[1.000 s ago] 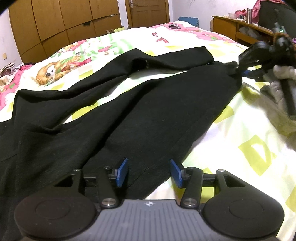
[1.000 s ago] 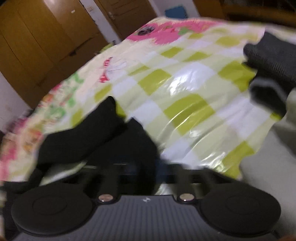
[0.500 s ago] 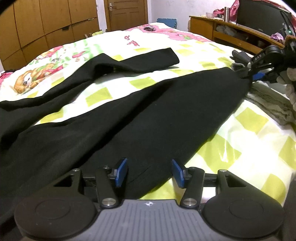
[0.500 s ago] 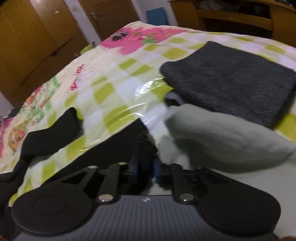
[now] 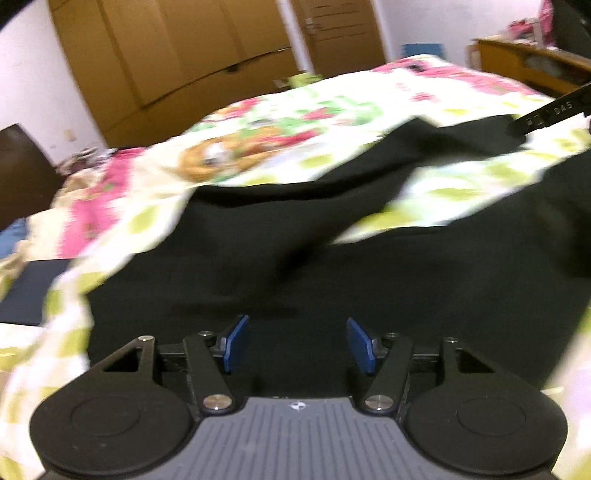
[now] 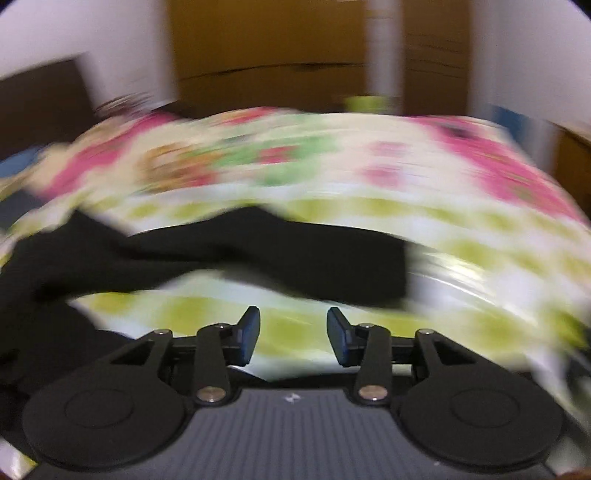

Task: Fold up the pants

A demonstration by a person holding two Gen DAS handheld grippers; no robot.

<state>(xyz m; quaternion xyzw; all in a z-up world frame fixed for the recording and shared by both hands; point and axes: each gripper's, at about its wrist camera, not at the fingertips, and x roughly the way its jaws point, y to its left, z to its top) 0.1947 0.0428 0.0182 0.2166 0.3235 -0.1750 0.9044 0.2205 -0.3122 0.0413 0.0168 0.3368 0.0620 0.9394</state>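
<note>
- Nearest in the left wrist view: left gripper (image 5: 297, 345), blue-padded fingers (image 5: 235, 343) spread wide, nothing between them, hanging over black cloth.
- Just beyond those fingers: black pants (image 5: 332, 258) lying flat on the bed, filling the near and middle part of the view, waist end wide and close, blurred by motion.
- Farther off and to the right: one pant leg running away toward the far right, a wedge of bedsheet (image 5: 461, 192) showing between it and the nearer leg.
- At the far right edge of the left wrist view: a black arm of the right gripper (image 5: 550, 114), above the far leg's end — contact with the cloth impossible to tell.
- Nearest in the right wrist view: right gripper (image 6: 293, 338), fingers (image 6: 249, 336) parted and holding nothing, over yellow-green checks of the sheet.
- Just past those fingers: a leg of the pants (image 6: 258, 258) stretched across the view from left to right, its cut end at the right, more black cloth bunched at the near left.
- Beyond the pants in both views: floral bedsheet in pink, green and white — heavily smeared in the right wrist view.
- Farthest back: brown wooden wardrobe (image 5: 177, 55) and a door (image 5: 340, 29) against a white wall.
</note>
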